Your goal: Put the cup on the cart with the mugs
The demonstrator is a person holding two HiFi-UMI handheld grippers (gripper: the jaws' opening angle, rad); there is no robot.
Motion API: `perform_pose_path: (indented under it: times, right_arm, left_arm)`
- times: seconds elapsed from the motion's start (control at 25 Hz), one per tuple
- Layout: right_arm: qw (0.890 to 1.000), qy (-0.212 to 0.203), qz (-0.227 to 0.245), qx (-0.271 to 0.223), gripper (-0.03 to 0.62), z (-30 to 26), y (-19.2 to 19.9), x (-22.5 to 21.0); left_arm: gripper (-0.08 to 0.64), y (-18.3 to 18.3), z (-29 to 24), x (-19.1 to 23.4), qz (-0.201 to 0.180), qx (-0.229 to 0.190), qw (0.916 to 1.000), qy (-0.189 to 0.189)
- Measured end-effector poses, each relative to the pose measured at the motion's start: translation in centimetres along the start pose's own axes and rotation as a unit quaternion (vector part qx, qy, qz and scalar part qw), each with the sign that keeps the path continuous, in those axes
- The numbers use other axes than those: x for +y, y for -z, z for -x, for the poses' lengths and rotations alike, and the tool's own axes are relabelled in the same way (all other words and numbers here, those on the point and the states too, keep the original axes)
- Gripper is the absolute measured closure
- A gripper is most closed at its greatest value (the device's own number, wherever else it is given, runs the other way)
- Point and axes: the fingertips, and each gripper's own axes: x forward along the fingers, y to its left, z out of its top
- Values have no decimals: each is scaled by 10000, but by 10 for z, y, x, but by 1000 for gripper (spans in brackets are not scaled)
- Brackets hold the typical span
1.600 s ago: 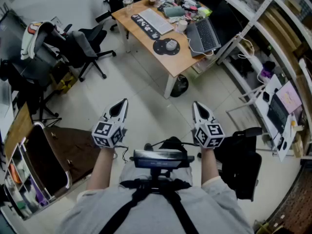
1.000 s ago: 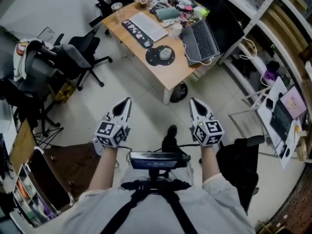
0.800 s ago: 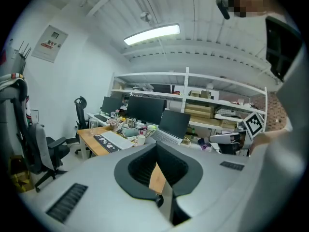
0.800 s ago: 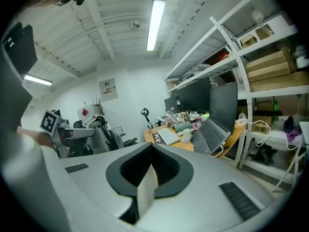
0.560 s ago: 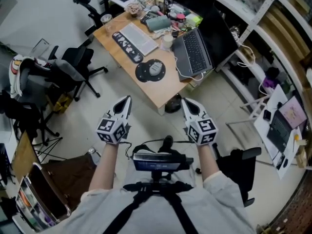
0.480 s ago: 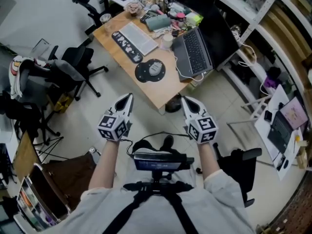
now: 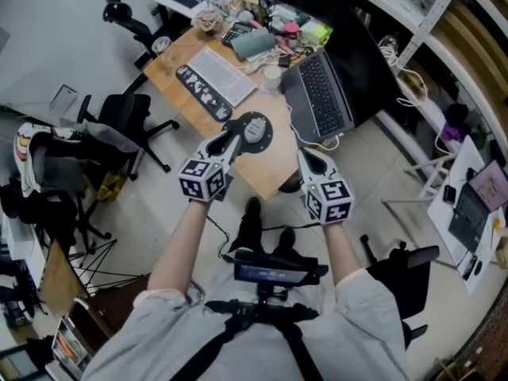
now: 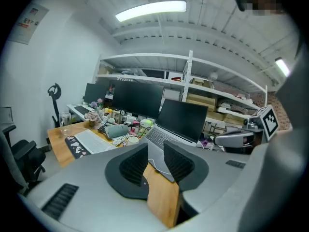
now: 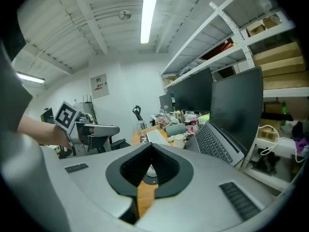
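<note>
A white cup [image 7: 272, 75] stands on the wooden desk [image 7: 270, 169] between the keyboard and the laptop; it also shows as the white cup [image 8: 130, 139] and the white cup [image 9: 178, 139]. A clear plastic cup [image 7: 161, 44] stands at the desk's far left corner. My left gripper [image 7: 232, 133] hovers over the desk's near edge, its jaws opening with a narrow gap and nothing between them [image 8: 155, 151]. My right gripper [image 7: 305, 155] is beside it, shut and empty [image 9: 151, 146]. No cart with mugs is in view.
The desk carries a white keyboard [image 7: 222, 74], an open laptop [image 7: 321, 94], a round black pad [image 7: 252, 129] and clutter at the back. Office chairs [image 7: 119, 125] stand left, a black chair [image 7: 401, 284] at lower right, shelving [image 7: 444, 78] on the right.
The desk has come nearer and both grippers now reach over its near edge. The left gripper has swung forward and its jaws have parted.
</note>
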Motion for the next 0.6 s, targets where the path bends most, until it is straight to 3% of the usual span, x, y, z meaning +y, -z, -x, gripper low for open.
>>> perform_pose_path:
  times: [0.32,0.6]
  right_arm:
    - [9978,557,-160,308,588,-94,-15,-49]
    - [9942,893,-217,563,588,-160,-16,-86]
  left_arm:
    - [287,-8,-136,55,-134,680,9971,302]
    - [176,0,-243,88,-267,1240,9909,453]
